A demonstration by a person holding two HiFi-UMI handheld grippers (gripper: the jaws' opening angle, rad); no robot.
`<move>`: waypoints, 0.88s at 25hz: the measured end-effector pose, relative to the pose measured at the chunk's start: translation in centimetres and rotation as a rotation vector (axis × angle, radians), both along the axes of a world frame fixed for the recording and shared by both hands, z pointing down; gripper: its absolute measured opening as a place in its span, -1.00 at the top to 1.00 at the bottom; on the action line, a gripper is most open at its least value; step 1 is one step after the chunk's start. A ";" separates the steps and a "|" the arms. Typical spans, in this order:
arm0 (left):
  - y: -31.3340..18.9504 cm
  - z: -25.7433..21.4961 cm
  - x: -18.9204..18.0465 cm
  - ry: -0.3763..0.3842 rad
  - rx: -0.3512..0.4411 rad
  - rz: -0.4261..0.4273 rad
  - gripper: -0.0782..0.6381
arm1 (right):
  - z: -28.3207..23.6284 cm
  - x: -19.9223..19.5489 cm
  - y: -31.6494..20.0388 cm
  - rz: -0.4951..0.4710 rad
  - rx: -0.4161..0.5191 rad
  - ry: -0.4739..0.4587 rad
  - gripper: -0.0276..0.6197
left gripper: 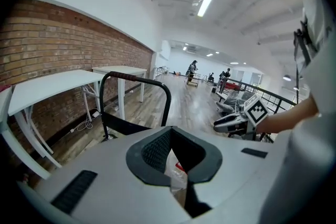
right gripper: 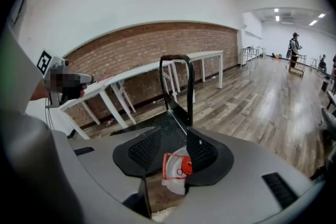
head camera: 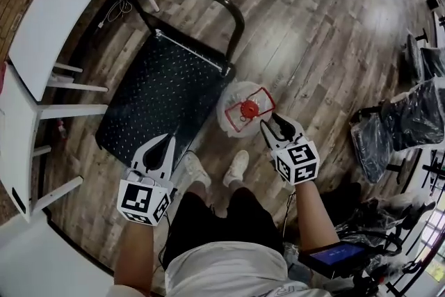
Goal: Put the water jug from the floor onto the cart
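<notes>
Holding my right gripper (head camera: 273, 123), jaws parted and empty, at five o'clock of the clear red-capped plastic water jug (head camera: 240, 97) beside the black platform cart (head camera: 163, 97); left gripper (head camera: 167, 142) likewise.

Translucent round plastic water jug (head camera: 233, 108): red cap, red handle frame. Flat black metal cart (head camera: 160, 97): raised-dot deck, red-wrapped handle grip; grey-brown wood-plank floor (head camera: 327, 24). White left gripper (head camera: 164, 148) and white right gripper (head camera: 275, 123): black-and-white square-marker cubes.

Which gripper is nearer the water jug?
The right gripper: its open jaws sit just beside the water jug, while the left gripper is off by the near edge of the cart.
</notes>
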State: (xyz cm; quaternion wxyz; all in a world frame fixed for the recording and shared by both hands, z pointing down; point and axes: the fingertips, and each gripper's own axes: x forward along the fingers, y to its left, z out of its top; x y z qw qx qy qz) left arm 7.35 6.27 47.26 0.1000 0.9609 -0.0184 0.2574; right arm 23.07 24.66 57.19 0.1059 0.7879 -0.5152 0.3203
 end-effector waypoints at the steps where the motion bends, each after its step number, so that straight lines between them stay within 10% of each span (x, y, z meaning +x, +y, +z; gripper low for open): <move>1: -0.2 0.6 -0.3 -0.007 -0.008 -0.005 0.78 | 1.3 0.2 -0.5 -0.013 -0.021 0.002 0.47; 10: -1.4 4.7 -2.7 -0.025 -0.062 -0.029 0.78 | 13.5 1.3 -2.6 -0.079 -0.208 0.013 -0.04; 22: -3.9 10.2 -4.1 -0.100 -0.066 -0.119 0.78 | 23.4 2.6 -3.7 -0.118 -0.322 -0.034 -0.18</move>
